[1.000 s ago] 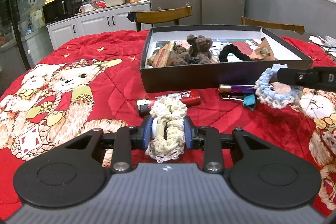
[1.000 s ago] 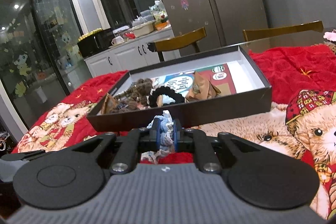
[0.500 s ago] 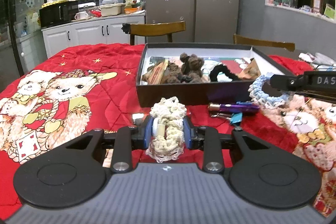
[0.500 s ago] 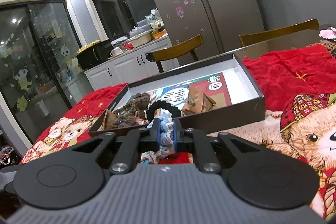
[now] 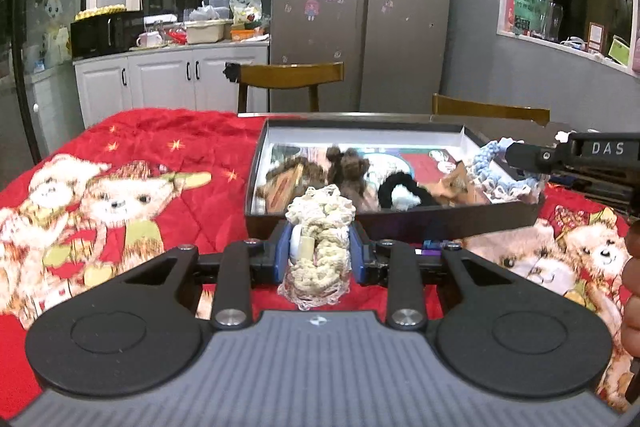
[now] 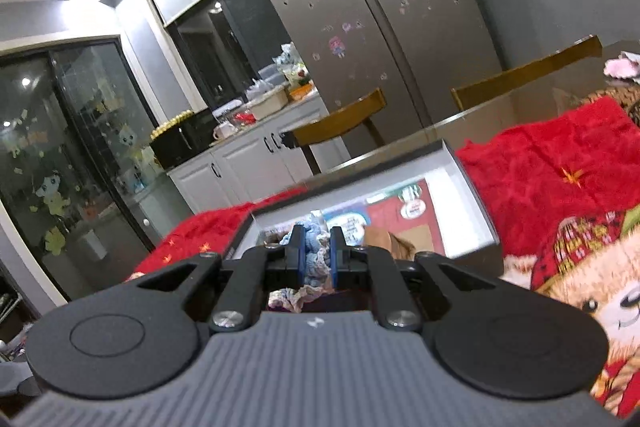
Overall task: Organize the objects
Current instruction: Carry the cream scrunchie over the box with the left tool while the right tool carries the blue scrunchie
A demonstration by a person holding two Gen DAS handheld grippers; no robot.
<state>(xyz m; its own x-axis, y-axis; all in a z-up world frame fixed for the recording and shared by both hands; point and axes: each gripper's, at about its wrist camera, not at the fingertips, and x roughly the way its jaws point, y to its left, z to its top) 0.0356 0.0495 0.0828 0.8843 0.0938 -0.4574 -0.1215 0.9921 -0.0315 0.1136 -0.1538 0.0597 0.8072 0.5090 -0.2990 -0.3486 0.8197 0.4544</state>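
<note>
My left gripper (image 5: 320,247) is shut on a cream crocheted scrunchie (image 5: 320,227), held above the red blanket just in front of the black box (image 5: 400,223). My right gripper (image 6: 314,255) is shut on a light blue crocheted scrunchie (image 6: 312,247); in the left wrist view that blue scrunchie (image 5: 492,163) hangs over the box's right end. Inside the box lie a brown scrunchie (image 5: 348,171), a black scrunchie (image 5: 400,189) and a brown paper packet (image 5: 456,183).
A red teddy-bear blanket (image 5: 140,155) covers the table. A purple item (image 5: 434,247) lies by the box's front wall, mostly hidden. Wooden chairs (image 5: 288,75) stand behind the table, with a fridge (image 5: 360,7) and white cabinets (image 5: 172,79) beyond. A hand (image 5: 632,287) shows at the right edge.
Both grippers have risen with their scrunchies and tilted up. The blue scrunchie has moved from in front of the box to over its right end.
</note>
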